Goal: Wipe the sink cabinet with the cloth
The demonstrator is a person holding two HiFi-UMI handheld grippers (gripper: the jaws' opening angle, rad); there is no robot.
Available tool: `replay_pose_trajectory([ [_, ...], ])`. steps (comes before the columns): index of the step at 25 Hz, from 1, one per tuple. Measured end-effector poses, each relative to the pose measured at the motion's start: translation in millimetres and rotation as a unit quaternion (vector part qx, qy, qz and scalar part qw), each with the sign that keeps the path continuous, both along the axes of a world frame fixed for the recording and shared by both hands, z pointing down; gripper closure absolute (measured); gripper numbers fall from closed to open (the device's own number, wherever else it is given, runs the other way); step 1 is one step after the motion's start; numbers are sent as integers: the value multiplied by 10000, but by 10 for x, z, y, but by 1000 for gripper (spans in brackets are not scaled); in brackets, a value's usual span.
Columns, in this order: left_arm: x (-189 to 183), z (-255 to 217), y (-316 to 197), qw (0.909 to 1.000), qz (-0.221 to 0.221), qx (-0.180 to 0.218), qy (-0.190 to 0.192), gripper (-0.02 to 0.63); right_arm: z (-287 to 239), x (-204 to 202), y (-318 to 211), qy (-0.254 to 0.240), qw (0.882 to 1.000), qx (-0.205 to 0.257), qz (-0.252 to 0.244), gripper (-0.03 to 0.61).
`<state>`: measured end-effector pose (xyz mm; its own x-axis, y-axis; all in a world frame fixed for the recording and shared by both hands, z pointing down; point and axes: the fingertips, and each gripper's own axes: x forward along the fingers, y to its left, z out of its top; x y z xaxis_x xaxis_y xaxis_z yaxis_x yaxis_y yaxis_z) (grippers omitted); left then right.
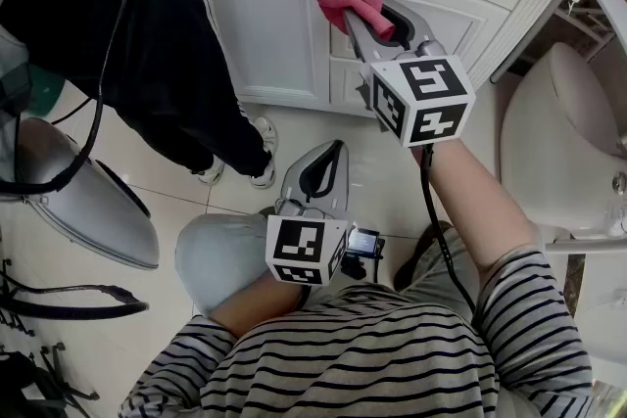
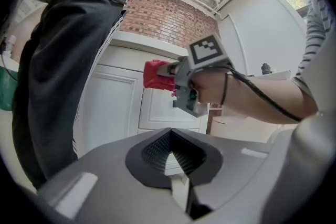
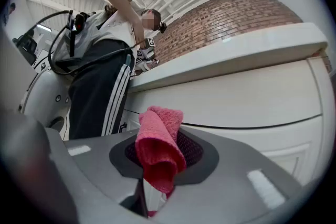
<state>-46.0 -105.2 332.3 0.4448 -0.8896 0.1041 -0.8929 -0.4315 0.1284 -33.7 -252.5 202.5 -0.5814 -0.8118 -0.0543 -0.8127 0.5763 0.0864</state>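
White sink cabinet (image 1: 265, 34), pink cloth (image 1: 348, 3) clamped in right claw (image 1: 370, 20), close by

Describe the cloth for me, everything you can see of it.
The cloth is pink-red, looks like soft terry or microfibre, folded into a thick roll. The right gripper is shut on its lower end, so the fold stands out past the fingers. It is held at the upper front of the white sink cabinet; contact cannot be told.
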Motion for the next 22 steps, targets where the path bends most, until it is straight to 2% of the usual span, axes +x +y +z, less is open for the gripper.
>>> replay_pose_trajectory([
  [4,-39,47,6,10000,-34,-50,-68,620,97,-191,-316,99,9996,-241,77,483],
  [9,-53,102,-13,9998,-16,-126,-126,620,134,182,-448,-120,9979,-456,436,480],
  [12,-29,125,-24,9998,27,-166,-131,620,101,584,-384,-161,9963,-407,734,480],
  [16,47,122,-21,9997,84,-147,-162,620,81,1342,-264,-311,9901,-372,1317,479],
  [19,70,123,-40,9997,46,-109,-223,620,103,1935,-174,-466,9816,-371,1817,477],
  [22,75,95,-74,9995,-19,-13,-316,620,180,2502,-73,-581,9673,-471,2425,479],
])
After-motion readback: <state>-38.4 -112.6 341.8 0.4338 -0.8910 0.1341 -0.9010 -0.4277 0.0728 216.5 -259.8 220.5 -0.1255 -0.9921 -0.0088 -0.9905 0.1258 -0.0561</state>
